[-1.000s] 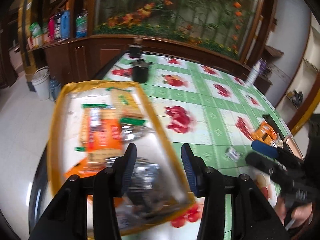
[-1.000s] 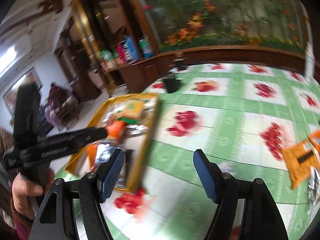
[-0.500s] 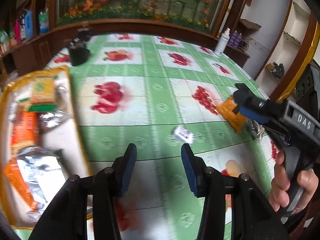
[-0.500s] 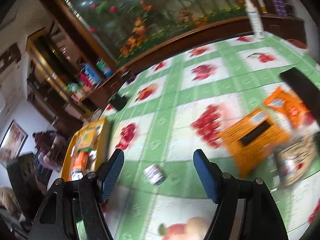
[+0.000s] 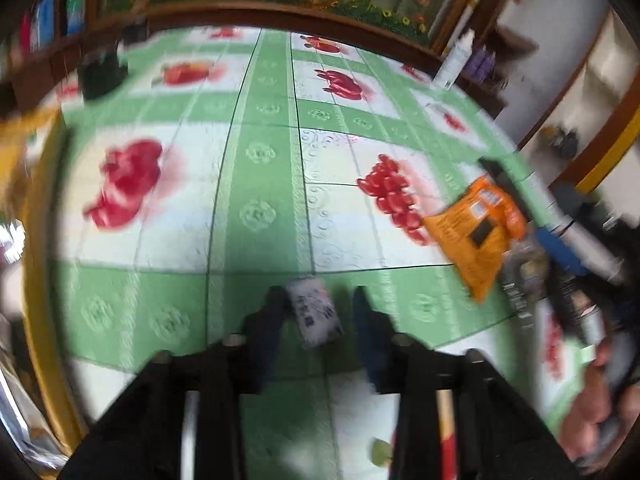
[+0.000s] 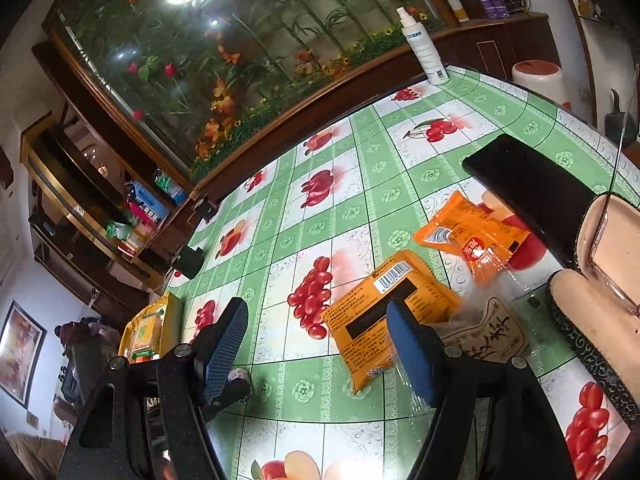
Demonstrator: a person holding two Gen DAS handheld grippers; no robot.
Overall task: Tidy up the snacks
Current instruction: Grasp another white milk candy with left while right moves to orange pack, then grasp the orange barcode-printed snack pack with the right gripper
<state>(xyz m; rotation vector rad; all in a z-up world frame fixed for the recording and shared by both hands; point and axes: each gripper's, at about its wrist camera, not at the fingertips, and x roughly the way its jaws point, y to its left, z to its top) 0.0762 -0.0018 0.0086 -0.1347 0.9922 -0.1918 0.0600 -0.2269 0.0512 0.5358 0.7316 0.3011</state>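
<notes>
My left gripper (image 5: 318,322) is open, with a small white snack packet (image 5: 314,314) lying on the tablecloth between its fingers. My right gripper (image 6: 316,352) is open just above a large orange snack bag (image 6: 384,312), which also shows in the left wrist view (image 5: 474,236). A second orange packet (image 6: 472,236) and a beige packet with black characters (image 6: 486,334) lie to its right. The yellow tray (image 6: 150,334) with several snacks sits far left; its rim shows in the left wrist view (image 5: 36,288).
A black phone (image 6: 528,192) and an open glasses case (image 6: 600,280) lie at the table's right edge. A white spray bottle (image 6: 424,50) stands at the far edge. A black pot (image 6: 189,261) stands far left. The left gripper's finger shows behind my right finger (image 6: 236,388).
My left gripper swung right from the tray and came down around the small white packet. My right gripper moved right and closer to the orange bags.
</notes>
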